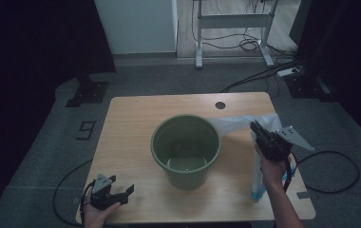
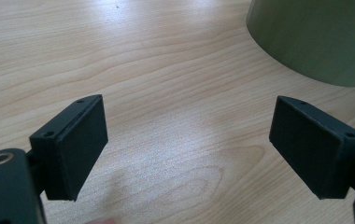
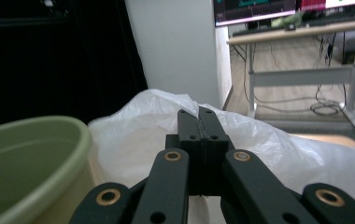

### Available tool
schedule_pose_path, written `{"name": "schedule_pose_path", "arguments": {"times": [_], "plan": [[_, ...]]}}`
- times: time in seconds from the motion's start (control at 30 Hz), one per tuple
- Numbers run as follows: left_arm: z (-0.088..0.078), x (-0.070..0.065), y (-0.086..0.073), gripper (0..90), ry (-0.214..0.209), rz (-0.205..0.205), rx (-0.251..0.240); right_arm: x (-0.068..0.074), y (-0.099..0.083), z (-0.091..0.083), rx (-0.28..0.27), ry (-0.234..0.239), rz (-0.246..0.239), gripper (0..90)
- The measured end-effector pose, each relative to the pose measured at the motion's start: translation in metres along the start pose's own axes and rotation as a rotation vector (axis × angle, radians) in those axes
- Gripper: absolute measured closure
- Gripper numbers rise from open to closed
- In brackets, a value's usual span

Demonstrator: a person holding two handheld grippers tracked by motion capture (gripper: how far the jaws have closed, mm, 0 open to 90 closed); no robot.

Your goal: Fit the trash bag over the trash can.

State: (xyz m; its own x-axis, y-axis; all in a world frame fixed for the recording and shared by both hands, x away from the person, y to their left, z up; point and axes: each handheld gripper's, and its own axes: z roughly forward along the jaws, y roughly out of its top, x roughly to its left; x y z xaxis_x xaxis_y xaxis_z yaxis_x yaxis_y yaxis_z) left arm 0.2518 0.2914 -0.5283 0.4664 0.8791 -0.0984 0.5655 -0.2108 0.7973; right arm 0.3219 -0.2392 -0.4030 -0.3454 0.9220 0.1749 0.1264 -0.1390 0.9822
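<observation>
A green plastic bucket stands upright in the middle of the wooden table. A thin white plastic bag stretches from the bucket's right rim toward the table's right side and hangs down near the front edge. My right gripper is shut on the plastic bag, lifted beside the bucket. My left gripper rests low at the table's front left corner, open, nothing between its jaws; its pads frame bare wood, with the bucket's wall ahead to the right.
A round cable hole sits at the table's far edge. On the floor behind are a desk frame, several cables and a dark stand base. A cable trails right of the table.
</observation>
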Motion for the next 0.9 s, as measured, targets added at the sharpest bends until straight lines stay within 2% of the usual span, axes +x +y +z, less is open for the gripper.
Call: {"name": "schedule_pose_path", "arguments": {"times": [0.3, 0.6, 0.9], "plan": [[0.0, 0.001, 0.0, 11.3, 0.001, -0.007, -0.002, 0.01, 0.027, -0.011, -0.062, 0.021, -0.02, 88.8], [0.0, 0.002, -0.001, 11.2, 0.0, -0.006, 0.0, 0.021, 0.062, -0.022, -0.12, 0.03, -0.067, 88.8], [0.0, 0.003, -0.002, 11.3, 0.001, -0.013, 0.0, 0.028, 0.081, -0.027, -0.16, 0.036, -0.08, 88.8]]}}
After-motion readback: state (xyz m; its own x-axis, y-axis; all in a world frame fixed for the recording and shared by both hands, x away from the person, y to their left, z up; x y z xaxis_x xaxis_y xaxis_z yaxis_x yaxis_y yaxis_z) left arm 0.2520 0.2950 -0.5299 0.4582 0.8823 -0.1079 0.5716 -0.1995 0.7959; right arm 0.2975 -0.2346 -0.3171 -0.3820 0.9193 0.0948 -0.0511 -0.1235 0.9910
